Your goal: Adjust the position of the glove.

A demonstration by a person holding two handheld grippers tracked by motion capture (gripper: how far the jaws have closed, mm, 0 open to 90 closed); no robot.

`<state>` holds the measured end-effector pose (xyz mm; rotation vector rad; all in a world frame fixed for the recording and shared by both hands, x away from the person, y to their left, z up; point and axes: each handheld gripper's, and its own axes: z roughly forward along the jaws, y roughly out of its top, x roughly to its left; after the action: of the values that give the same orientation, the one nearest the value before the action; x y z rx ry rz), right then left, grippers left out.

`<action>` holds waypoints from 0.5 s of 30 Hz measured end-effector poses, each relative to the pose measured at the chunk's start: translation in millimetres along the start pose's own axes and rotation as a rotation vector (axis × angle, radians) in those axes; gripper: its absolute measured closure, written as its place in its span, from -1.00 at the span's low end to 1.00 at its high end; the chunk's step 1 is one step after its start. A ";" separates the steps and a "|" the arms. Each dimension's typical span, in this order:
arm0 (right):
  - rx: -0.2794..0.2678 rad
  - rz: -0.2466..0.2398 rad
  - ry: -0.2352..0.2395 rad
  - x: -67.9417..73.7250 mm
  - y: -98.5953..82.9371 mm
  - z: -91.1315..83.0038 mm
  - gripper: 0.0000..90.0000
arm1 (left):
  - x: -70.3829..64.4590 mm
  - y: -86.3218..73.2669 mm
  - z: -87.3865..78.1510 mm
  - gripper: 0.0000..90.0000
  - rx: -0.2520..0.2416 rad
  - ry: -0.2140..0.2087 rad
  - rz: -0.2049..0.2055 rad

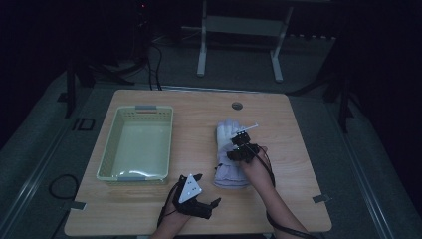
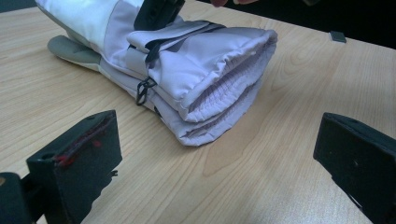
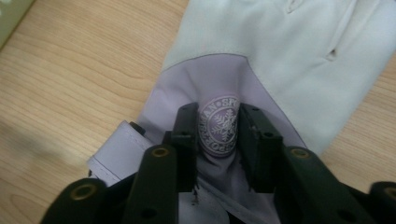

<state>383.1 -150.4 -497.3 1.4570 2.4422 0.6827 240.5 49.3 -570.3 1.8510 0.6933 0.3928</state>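
Pinching the pale glove [image 3: 280, 60] on the wooden table [image 1: 278, 199], right gripper [image 3: 217, 135]; left gripper [image 2: 215, 158] fingers spread, dim room.

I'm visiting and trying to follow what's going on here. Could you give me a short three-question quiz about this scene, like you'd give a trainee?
1. True or false: the right gripper has its jaws pinched on a fold of the glove.
2. Multiple choice: where does the basket stand on the table, seen from the high view? A) left of the glove B) right of the glove C) on top of the glove
3. In the left gripper view, which end of the glove faces the left gripper?

Key:
1. True; the fold carries a round snowflake badge.
2. A.
3. The open cuff; the gripper's jaws stand wide apart, short of it.
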 end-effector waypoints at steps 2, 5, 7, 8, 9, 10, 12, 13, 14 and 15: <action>-0.005 -0.004 0.016 -3.0 0.8 -1.9 0.42 | -0.1 0.0 0.1 -0.98 -0.001 0.001 -0.001; -0.017 -0.031 0.040 -6.9 1.3 -9.0 0.24 | 0.1 0.0 0.0 -0.98 0.000 -0.001 -0.001; -0.022 -0.040 0.045 -7.5 1.1 -11.7 0.17 | 0.7 0.0 -0.1 -0.98 0.002 -0.001 -0.004; -0.041 -0.054 0.053 -9.3 0.1 -16.9 0.05 | 0.8 0.0 0.0 -0.98 0.001 -0.001 -0.009; -0.055 -0.060 0.058 -10.5 -0.5 -19.2 -0.02 | 1.2 0.0 0.0 -0.98 0.001 -0.003 -0.011; -0.091 -0.057 0.075 -14.8 -2.8 -25.9 -0.17 | 1.3 0.0 0.0 -0.98 0.000 -0.004 -0.013; -0.110 -0.042 0.090 -17.8 -4.5 -29.6 -0.29 | 1.3 0.0 0.1 -0.98 0.000 -0.004 -0.015; -0.123 -0.055 0.123 -21.4 -7.0 -33.2 -0.43 | 1.2 0.0 0.1 -0.98 0.000 -0.004 -0.015; -0.141 -0.055 0.143 -24.7 -9.6 -36.3 -0.48 | 1.1 0.0 0.3 -0.98 0.001 -0.002 -0.015; -0.161 -0.045 0.153 -28.1 -12.4 -39.7 -0.50 | 1.1 0.1 0.3 -0.98 0.003 -0.003 -0.015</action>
<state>370.9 -190.9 -470.4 1.3295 2.4558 0.9903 241.5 49.7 -570.4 1.8473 0.7057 0.3788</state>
